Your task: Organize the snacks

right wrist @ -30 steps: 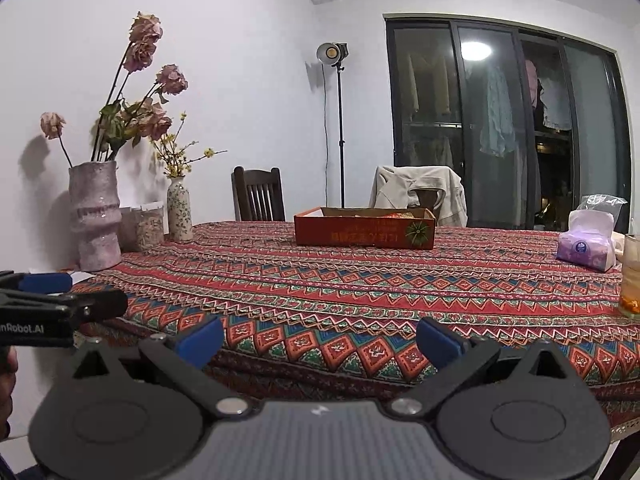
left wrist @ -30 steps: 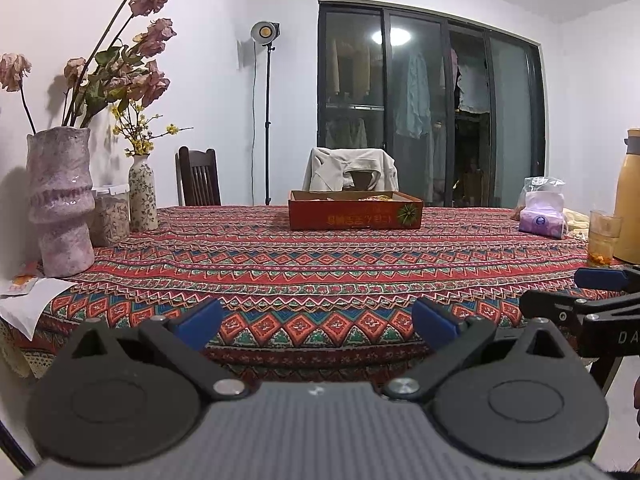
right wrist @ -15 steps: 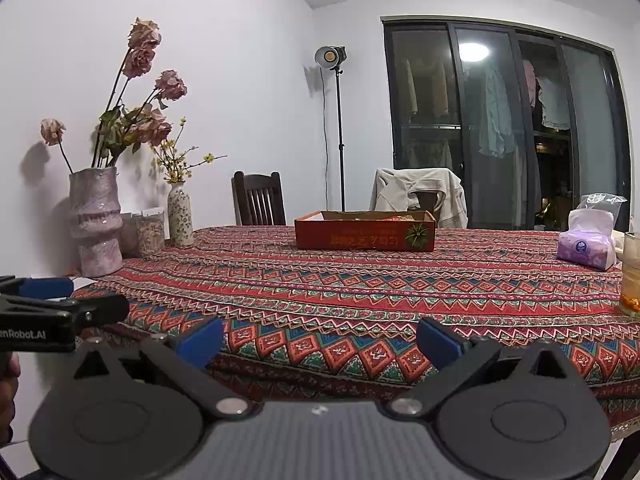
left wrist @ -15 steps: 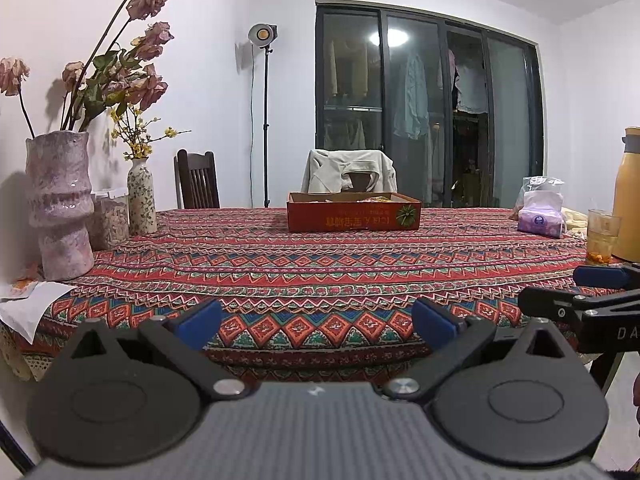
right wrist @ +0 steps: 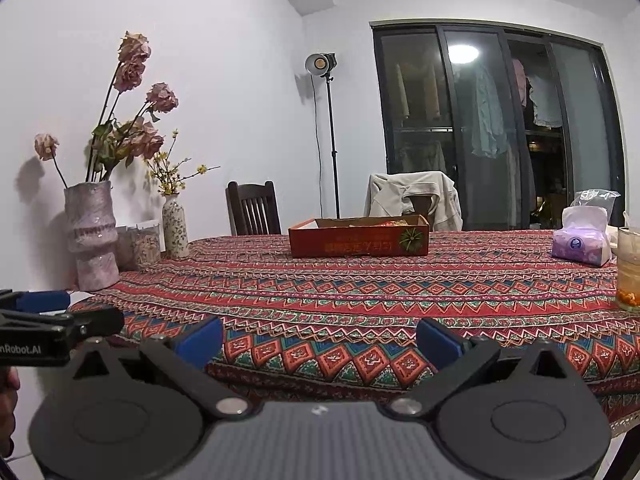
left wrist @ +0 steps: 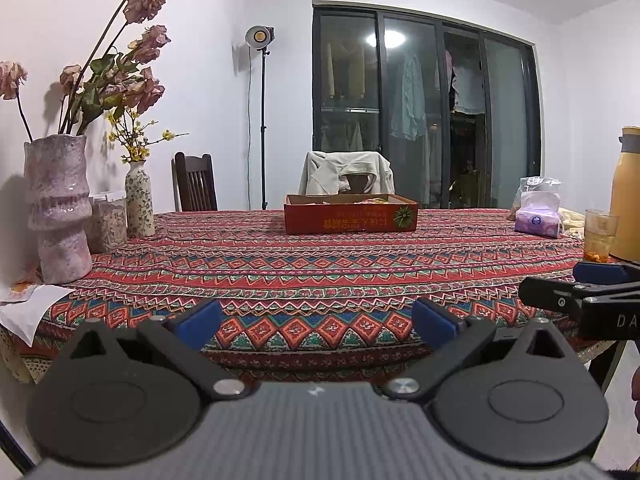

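two grippers are held level at the near edge of a table [left wrist: 280, 264] covered with a red patterned cloth. the left gripper [left wrist: 316, 322] is seen with its blue-padded fingers spread wide and nothing between them; the right gripper [right wrist: 318, 338] is likewise spread wide with nothing held. in the left wrist view, the tip of the right gripper is seen at the right edge; in the right wrist view, the left gripper's tip is seen at the left edge.

a shallow red cardboard box [left wrist: 351, 218] is placed at the far middle of the table, well apart from both grippers. snack packets [left wrist: 374, 200] are partly seen over its rim, but their kind cannot be told. the box is also seen in the right wrist view [right wrist: 359, 240].

at the left of the table, a tall pink ceramic vase [left wrist: 58, 210] with dried roses is stood near a clear jar [left wrist: 107, 222] and a small floral vase [left wrist: 140, 200] with yellow sprigs. a white paper [left wrist: 24, 312] is laid near the tall vase at the table's near left corner.

at the right, a purple tissue pack [left wrist: 538, 216], a glass of amber drink [left wrist: 599, 236] and a yellow flask [left wrist: 628, 196] are seen. beyond the table, a dark wooden chair [left wrist: 195, 186], a chair draped with a pale jacket [left wrist: 347, 172] and a lamp on a stand [left wrist: 261, 38] are placed before dark glass doors.
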Demonstrator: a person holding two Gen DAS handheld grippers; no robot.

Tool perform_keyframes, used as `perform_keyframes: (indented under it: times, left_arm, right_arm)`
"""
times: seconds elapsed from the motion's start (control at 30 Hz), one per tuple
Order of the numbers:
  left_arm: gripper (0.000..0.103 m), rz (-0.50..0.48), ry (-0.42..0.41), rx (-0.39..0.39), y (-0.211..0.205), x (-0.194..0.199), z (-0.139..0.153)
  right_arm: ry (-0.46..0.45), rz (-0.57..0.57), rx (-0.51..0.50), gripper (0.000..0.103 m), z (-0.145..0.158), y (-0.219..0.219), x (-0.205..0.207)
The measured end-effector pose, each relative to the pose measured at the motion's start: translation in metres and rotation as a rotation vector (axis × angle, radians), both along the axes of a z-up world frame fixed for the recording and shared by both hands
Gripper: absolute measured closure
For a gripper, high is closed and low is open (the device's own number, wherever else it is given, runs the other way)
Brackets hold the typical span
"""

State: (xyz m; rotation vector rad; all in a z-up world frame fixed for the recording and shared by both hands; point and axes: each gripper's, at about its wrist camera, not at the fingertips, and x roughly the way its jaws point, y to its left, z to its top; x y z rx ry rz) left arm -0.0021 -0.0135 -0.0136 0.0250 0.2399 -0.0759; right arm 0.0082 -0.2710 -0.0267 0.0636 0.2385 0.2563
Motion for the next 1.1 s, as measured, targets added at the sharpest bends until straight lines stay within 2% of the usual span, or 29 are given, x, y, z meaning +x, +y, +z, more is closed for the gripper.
perform_keyframes:
  times: [1.1]
  left_arm:
    - [0.000,-0.006,0.007,-0.012,0.0029,0.0011,0.0024]
  right_arm:
    - [-0.013,0.010,-0.023,0.000,0.0001,-0.0004,-0.0031]
